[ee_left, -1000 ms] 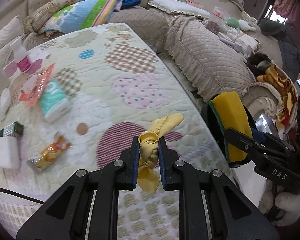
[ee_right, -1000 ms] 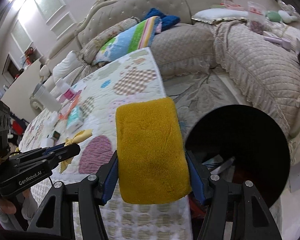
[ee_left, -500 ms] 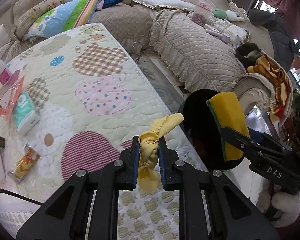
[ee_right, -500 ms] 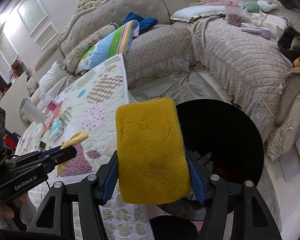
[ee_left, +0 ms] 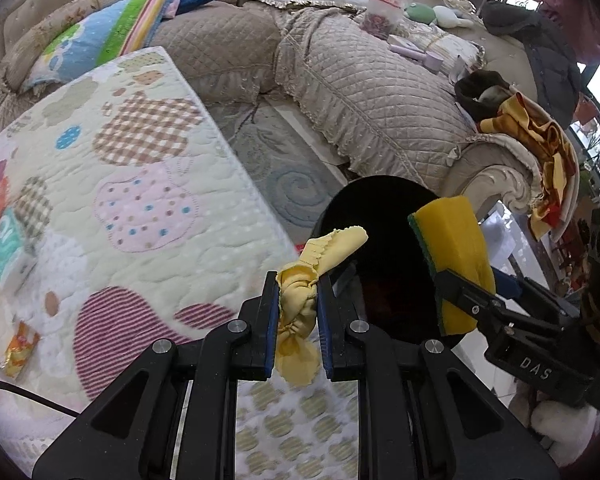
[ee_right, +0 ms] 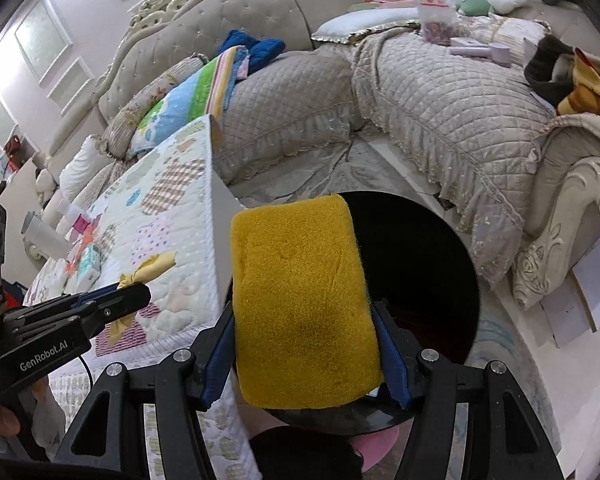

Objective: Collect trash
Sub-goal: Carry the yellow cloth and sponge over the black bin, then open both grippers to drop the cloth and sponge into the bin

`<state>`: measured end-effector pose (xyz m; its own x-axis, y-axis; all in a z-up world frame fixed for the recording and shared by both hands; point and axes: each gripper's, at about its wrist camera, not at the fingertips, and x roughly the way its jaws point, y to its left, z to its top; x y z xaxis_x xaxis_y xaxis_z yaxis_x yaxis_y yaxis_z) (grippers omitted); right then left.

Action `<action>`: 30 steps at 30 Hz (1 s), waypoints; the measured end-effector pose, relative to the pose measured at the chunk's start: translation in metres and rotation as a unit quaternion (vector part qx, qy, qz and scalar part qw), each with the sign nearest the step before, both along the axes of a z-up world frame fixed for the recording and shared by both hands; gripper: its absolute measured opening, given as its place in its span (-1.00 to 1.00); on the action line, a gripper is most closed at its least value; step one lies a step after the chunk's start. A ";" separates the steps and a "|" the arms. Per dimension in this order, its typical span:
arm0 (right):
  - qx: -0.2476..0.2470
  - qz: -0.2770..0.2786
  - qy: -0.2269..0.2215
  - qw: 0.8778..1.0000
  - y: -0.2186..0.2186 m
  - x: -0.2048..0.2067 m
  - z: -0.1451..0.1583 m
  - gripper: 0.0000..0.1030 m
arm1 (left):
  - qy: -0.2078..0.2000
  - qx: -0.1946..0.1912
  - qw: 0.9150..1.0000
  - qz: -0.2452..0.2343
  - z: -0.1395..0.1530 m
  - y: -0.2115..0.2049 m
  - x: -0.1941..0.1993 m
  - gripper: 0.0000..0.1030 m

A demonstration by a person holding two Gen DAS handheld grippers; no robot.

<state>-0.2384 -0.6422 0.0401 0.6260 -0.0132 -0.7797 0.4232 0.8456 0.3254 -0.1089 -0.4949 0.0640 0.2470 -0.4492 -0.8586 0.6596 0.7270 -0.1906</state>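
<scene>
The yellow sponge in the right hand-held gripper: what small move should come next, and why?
Probably carry the sponge a little further over the black bin, then open the right hand-held gripper. The sponge is clamped and already in front of the bin's dark opening beside the quilted table, though its near end may sit over the rim.

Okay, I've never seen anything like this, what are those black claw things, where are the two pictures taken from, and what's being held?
These are two handheld grippers, one in each of a person's hands, with a camera on each looking along its fingers. One picture is from the left gripper, shut on a knotted yellow cloth. The other is from the right gripper, clamping a yellow sponge over a black bin on the floor. Each gripper also appears in the other's picture. Wrappers and small packets lie on the quilted table cover; sofas stand behind.
</scene>
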 end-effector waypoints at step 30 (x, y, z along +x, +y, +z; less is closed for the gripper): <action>0.000 -0.052 0.020 0.998 -0.035 -0.009 -0.016 0.43 | 0.051 -0.059 0.997 -0.025 -0.004 -0.029 0.007 -0.12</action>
